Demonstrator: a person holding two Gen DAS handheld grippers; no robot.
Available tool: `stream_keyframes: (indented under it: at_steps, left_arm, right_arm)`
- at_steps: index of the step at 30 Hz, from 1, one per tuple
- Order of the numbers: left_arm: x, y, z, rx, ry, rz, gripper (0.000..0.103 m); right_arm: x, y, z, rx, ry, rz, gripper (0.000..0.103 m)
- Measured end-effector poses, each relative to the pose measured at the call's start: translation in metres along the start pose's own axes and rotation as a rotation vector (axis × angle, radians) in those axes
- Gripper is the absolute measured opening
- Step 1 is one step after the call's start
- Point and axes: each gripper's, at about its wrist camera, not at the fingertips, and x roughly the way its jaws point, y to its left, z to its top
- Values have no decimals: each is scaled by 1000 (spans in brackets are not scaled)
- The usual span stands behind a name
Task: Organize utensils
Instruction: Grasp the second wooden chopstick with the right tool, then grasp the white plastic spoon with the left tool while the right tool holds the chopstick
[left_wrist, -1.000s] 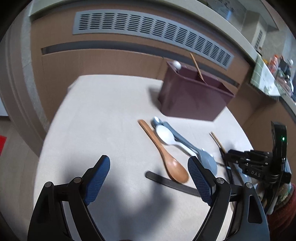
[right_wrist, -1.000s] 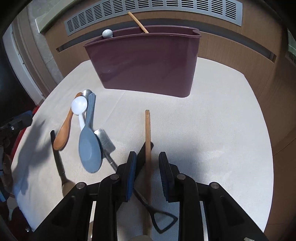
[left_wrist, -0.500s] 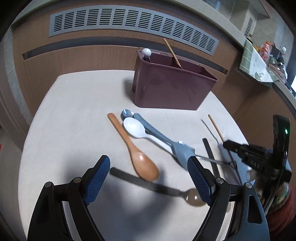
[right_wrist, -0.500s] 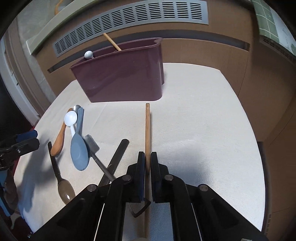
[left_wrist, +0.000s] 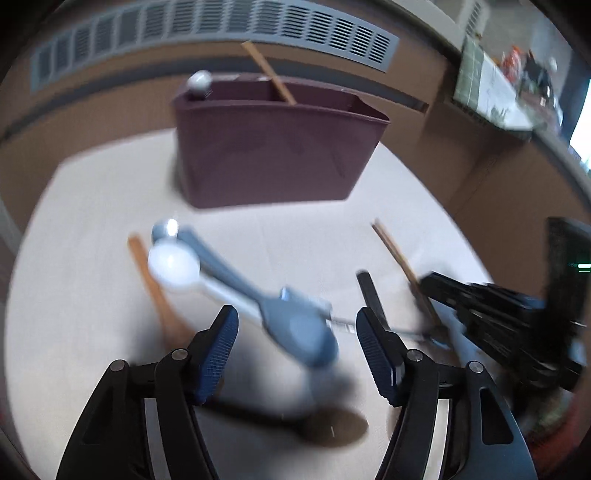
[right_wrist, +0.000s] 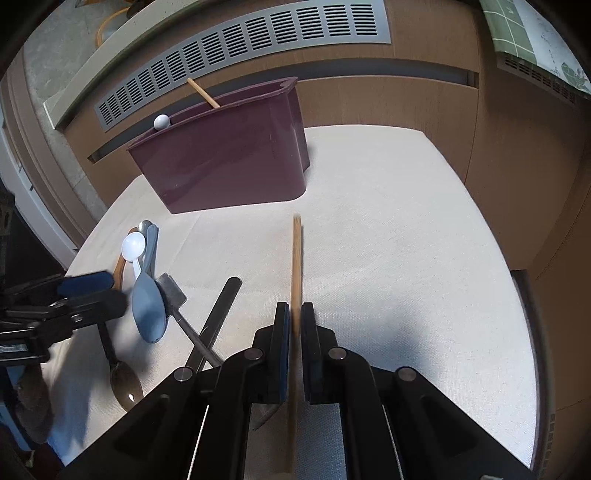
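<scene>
A maroon bin (left_wrist: 273, 158) (right_wrist: 229, 162) stands at the back of the white table (right_wrist: 388, 258), with a wooden stick and a white-tipped utensil in it. My right gripper (right_wrist: 294, 306) is shut on a long wooden stick (right_wrist: 296, 258) that points toward the bin. My left gripper (left_wrist: 295, 312) hovers over the utensil pile, its jaws closing. The bowl of a blue-grey spoon (left_wrist: 299, 328) lies between the pads, untouched. A white spoon (left_wrist: 173, 264) and a wooden spoon (left_wrist: 155, 288) lie just left of it. The left wrist view is blurred.
A black handle (right_wrist: 221, 306), a grey flat utensil (right_wrist: 171, 291) and a dark-handled brown spoon (right_wrist: 125, 384) lie crossed between the two grippers. The left gripper (right_wrist: 88, 291) shows at the right wrist view's left edge. Brown panelling with a vent grille runs behind the table.
My right gripper closed on the wooden stick. My left gripper slid over to the pile, its jaws narrowed, and the blue-grey spoon's bowl now lies between them.
</scene>
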Motion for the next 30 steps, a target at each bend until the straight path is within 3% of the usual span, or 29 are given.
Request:
stream_keyframes:
  at_steps: [2,4,10,13,16,17,24,25,26,30]
  left_arm:
    - [10,-15,3,83,-26,92,67]
    - [14,-18,1,125,-32,129,67]
    - [0,15,-23,118,-14,86,67]
    - [-8,36,-31,124,-12,104,67]
    - [-11,57,-34,80,15,115,66]
    - [-12,65,-34,54,19,105,66]
    - [-23,76,-15,-104,20,-77,66]
    - [-20,75,-12,-123,30,-97,66]
    - [-15,74,-8,-153,45,-119,66]
    - [5,61,3,-211,100,-154,57]
  right_arm:
    - [-1,-1,0,5,-4,-6,6]
    - [-2,-2,-1,9,-6,-13,6]
    - [2,1,0,-8,24,-16,6]
    - [4,5,2,-32,38,-22,8]
    - [9,10,7,-63,57,-54,17]
    - [11,12,9,-73,69,-59,21]
    - [29,24,19,-135,113,-79,22]
    - [31,25,19,-145,112,-80,21]
    - [31,26,18,-158,107,-101,7]
    - [23,18,16,-132,94,-93,5]
